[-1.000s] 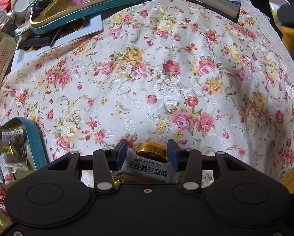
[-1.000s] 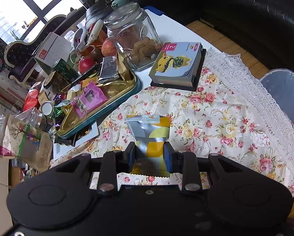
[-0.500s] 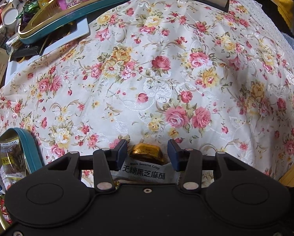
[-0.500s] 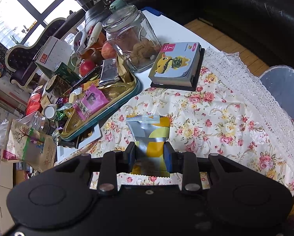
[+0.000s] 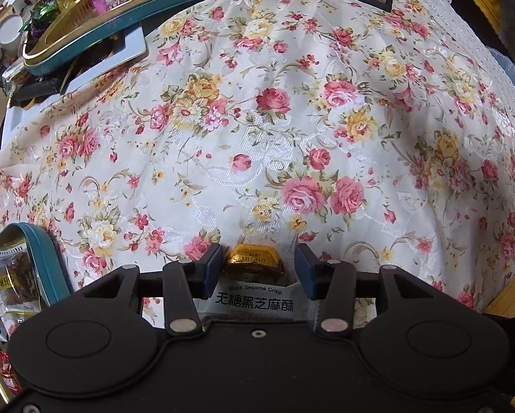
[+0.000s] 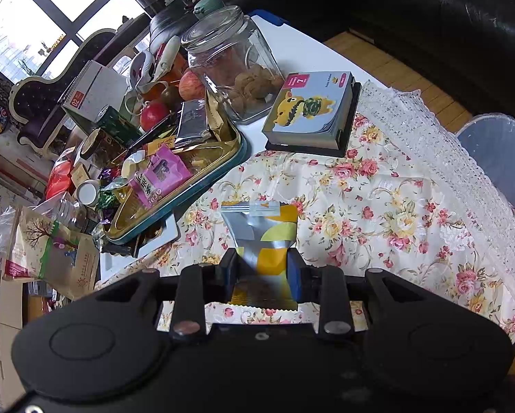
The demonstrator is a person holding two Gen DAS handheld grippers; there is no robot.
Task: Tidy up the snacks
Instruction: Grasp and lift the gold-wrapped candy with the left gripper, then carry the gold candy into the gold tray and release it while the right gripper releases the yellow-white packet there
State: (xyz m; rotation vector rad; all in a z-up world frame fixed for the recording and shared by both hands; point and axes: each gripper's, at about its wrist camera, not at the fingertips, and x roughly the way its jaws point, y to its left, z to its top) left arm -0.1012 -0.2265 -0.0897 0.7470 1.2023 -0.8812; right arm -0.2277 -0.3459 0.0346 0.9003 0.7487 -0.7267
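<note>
My left gripper (image 5: 259, 265) is open over the floral tablecloth (image 5: 257, 120). A gold-wrapped candy (image 5: 254, 260) and a white black sesame crisp packet (image 5: 254, 301) lie between its fingers, untouched by the right one. My right gripper (image 6: 261, 268) is shut on a silver and yellow snack pouch (image 6: 262, 227) and holds it above the cloth. A teal and gold tray (image 6: 174, 192) with a pink snack packet (image 6: 159, 175) lies at the far left; it also shows in the left wrist view (image 5: 126, 10). A second teal tin (image 5: 33, 268) with snacks sits by the left gripper.
A glass cookie jar (image 6: 233, 65) and a small book (image 6: 312, 110) stand beyond the cloth. Fruit, boxes and bags crowd the table's left side (image 6: 95, 110). A brown paper bag (image 6: 51, 251) stands at the left edge. A grey bin (image 6: 498, 151) is at the right.
The left gripper has tilted and moved slightly forward over the cloth, staying open around the candy and packet. The right gripper has barely shifted with the pouch.
</note>
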